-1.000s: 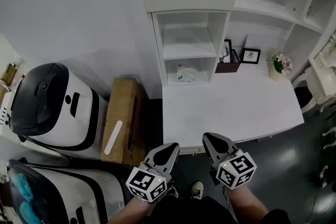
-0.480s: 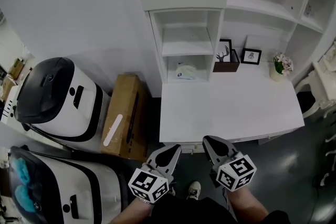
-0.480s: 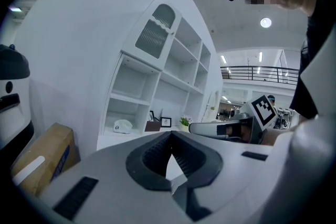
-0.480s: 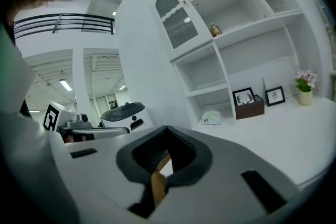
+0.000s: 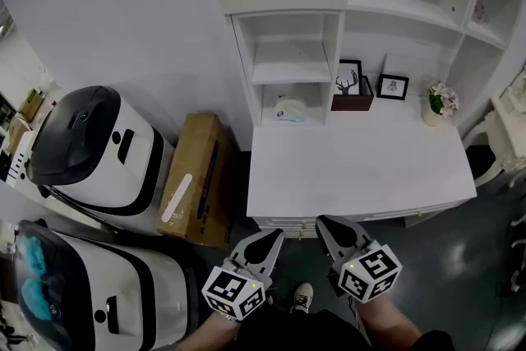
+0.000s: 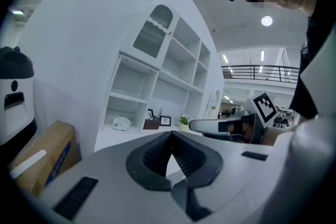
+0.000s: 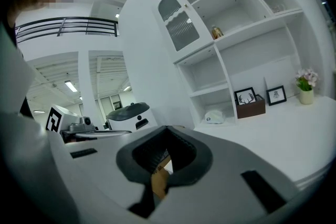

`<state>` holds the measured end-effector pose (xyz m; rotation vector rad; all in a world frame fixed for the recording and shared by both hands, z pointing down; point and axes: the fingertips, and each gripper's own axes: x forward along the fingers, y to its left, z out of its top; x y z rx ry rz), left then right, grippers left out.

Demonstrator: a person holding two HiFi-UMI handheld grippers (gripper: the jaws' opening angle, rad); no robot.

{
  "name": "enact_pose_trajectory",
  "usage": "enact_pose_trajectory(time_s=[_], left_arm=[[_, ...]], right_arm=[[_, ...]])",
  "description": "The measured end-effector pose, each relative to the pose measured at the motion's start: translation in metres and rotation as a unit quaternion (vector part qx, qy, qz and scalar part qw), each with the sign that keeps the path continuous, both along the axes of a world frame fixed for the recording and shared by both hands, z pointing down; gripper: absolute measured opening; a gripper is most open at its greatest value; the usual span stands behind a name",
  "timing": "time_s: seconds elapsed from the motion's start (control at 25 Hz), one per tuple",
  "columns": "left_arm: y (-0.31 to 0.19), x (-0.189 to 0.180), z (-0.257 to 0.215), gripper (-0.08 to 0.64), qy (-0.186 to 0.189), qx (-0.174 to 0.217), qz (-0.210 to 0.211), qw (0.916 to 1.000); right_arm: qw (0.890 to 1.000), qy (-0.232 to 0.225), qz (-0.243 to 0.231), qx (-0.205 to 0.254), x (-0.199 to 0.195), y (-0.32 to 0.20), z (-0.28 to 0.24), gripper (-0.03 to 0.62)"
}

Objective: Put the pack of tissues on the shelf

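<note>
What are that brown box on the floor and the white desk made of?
The brown box looks like plain cardboard: matt tan faces, a white strip like tape. The desk seems white painted or laminated board, smooth and even; which, I cannot tell.

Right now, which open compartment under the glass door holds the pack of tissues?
The lower compartment: the pack of tissues lies inside it, while the upper compartment is bare.

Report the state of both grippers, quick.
Left gripper: closed, nothing between its jaws.
Right gripper: closed, nothing between its jaws.
</note>
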<state>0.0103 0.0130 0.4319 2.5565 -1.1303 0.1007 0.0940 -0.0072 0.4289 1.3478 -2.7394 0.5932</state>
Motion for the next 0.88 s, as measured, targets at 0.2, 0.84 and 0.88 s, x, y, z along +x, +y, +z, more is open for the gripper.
enact_pose_trajectory(time_s=[0.2, 0.84, 0.88], left_arm=[[0.005, 0.007, 0.001, -0.002, -0.004, -0.001, 0.002, 1.0000], [0.008, 0.024, 0.000, -0.002, -0.012, 0.000, 0.008, 0.9999], [0.008, 0.024, 0.000, -0.002, -0.012, 0.000, 0.008, 0.9999]], right_arm=[[1.000, -0.005, -0.002, 0.002, 0.004, 0.005, -0.001, 0.003], [1.000, -0.007, -0.001, 0.001, 0.020, 0.008, 0.001, 0.003], [1.000, -0.007, -0.001, 0.001, 0.020, 0.007, 0.001, 0.003]])
